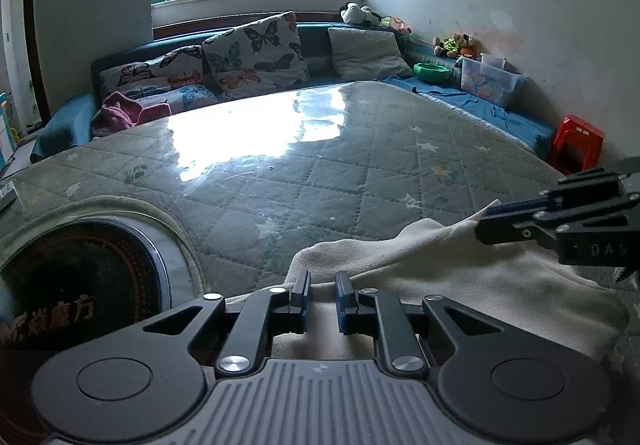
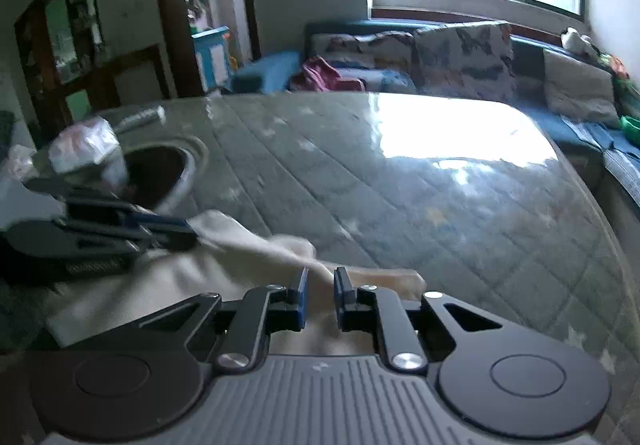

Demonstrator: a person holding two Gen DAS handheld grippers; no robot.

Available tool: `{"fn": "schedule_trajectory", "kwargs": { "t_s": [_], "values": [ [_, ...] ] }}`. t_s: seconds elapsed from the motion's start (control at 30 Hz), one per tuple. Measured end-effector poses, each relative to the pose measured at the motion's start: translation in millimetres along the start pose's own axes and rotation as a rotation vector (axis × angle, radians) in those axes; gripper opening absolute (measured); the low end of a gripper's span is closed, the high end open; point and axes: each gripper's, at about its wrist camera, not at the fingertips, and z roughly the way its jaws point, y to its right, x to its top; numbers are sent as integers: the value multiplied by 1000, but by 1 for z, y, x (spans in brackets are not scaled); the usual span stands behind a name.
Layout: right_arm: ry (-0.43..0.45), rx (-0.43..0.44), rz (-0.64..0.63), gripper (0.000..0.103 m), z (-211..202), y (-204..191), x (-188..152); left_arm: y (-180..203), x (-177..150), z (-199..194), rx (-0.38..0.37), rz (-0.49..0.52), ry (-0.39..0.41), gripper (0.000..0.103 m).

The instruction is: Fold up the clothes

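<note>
Quilted table cover under clear plastic carries the cream fleece garment at its near edge. Left gripper and right gripper each pinch its fabric. Advise lifting evenly, edges aligned, fabric taut.

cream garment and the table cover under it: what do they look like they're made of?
Cream garment: looks like fleece or soft knit, with a matte, fuzzy nap and thick rounded folds. Table cover: quilted fabric with diamond stitching and star prints, apparently under a clear glossy sheet, plastic or glass, judging by the sharp window glare. Which one, I can't tell.
</note>
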Motion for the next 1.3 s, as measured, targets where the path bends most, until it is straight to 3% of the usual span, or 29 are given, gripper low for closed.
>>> {"fn": "schedule_trajectory", "kwargs": {
  "t_s": [0.2,0.57,0.77,0.97,1.13,1.3],
  "values": [
    [-30,-33,-40,12,29,-9,6,0,1,0,-1,-8,-1,15],
    [-25,-36,-73,13,30,-16,6,0,0,-2,-4,-12,6,16],
    [3,-1,-101,14,9,-28,5,-5,-5,-20,-1,-35,33,16],
    [2,81,-170,14,-16,-55,-10,12,-20,-58,-52,17,74,16],
    [4,120,-229,14,-32,-80,-24,23,-38,-77,-98,28,79,16],
    [4,134,-277,14,-38,-96,-38,28,-52,-79,-93,18,64,16]
  ]
}}
